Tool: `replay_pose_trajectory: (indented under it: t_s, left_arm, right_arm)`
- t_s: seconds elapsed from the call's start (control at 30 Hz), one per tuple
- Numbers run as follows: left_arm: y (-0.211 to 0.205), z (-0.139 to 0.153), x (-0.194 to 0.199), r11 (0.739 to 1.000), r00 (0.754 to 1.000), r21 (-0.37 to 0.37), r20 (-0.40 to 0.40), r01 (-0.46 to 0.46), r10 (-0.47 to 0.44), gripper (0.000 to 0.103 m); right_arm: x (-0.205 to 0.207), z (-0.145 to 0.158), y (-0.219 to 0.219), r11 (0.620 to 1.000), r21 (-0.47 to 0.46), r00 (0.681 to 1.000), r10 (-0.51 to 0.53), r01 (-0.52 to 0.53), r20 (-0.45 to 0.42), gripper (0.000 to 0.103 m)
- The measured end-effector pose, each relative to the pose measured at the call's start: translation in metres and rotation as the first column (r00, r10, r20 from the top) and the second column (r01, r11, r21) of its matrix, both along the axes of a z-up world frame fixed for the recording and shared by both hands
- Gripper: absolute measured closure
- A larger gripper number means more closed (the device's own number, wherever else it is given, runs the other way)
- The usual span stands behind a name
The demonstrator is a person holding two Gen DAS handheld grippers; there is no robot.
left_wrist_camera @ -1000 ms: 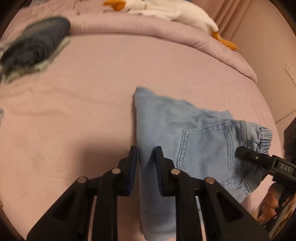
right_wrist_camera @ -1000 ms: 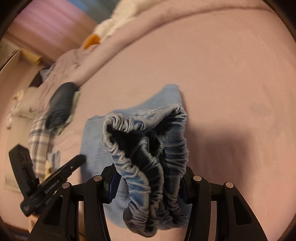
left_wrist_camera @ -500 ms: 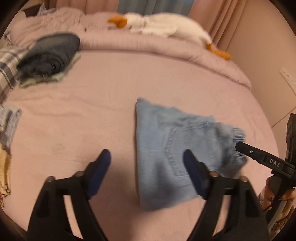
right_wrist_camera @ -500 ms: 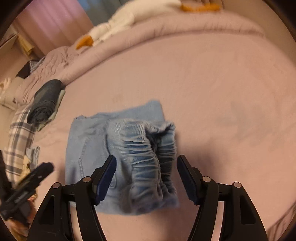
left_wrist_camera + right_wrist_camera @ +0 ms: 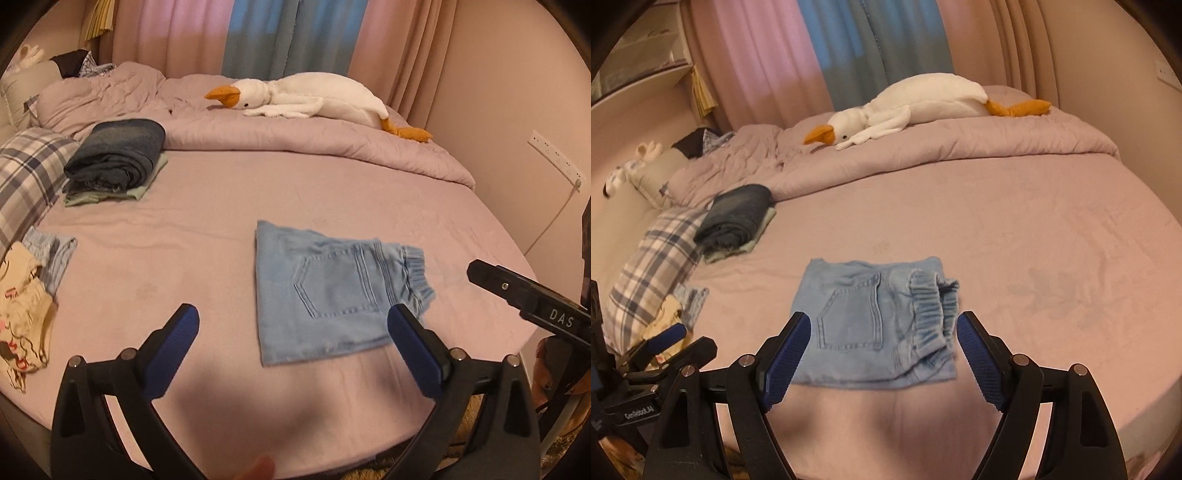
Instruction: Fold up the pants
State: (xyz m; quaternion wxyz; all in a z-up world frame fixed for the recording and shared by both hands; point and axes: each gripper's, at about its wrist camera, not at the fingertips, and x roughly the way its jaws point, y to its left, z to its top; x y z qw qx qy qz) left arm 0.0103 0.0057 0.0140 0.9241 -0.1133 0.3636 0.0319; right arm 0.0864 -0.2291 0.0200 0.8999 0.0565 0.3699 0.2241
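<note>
Left wrist view: we see our left gripper [image 5: 291, 326] with its blue-padded fingers [image 5: 177, 338] spread wide and holding nothing, raised over the near part of the bed [image 5: 207, 206]. The pants [image 5: 332, 291], light blue denim, lie folded into a compact rectangle on the pink sheet just beyond and between the fingertips, back pocket facing up and the elastic waistband bunched along their right edge. The right gripper [image 5: 528, 295] shows as a black bar near the right edge of this view, apart from the pants. Further back on the left sits a stack of folded dark jeans [image 5: 118, 155] on a pale green garment, with a plaid pillow [image 5: 26, 177] beside it and a heap of loose clothes [image 5: 22, 306] at the near left. A plush goose [image 5: 310, 98] rests on the rumpled duvet [image 5: 295, 136] in front of the curtains [image 5: 258, 37]. In the right wrist view, our right gripper [image 5: 882, 349] is likewise spread wide and empty, with the pants [image 5: 864, 317] lying flat just ahead, between the fingers [image 5: 979, 363] but not touching them. The left gripper [image 5: 665, 339] appears at the lower left there.
</note>
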Motion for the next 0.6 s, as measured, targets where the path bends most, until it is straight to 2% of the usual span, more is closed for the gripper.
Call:
replay_pose_trajectory:
  t_s: [0.13, 0.4, 0.6]
  left_arm:
    - [-0.003, -0.003, -0.008, 1.0, 1.0, -0.018, -0.011, 0.0, -0.001, 0.001]
    - [-0.002, -0.004, -0.014, 1.0, 1.0, 0.019, -0.02, -0.024, 0.024, 0.001]
    - [-0.002, -0.005, -0.017, 1.0, 0.999, 0.011, -0.018, -0.029, 0.03, 0.001]
  right_arm:
    - [-0.01, -0.006, 0.002, 1.0, -0.02, 1.0, 0.007, -0.007, -0.007, 0.021]
    - [-0.02, -0.011, 0.003, 0.999, -0.036, 0.999, 0.02, -0.021, -0.027, 0.021]
    - [-0.024, -0.01, 0.007, 0.998, -0.052, 1.0, 0.019, -0.02, -0.016, 0.021]
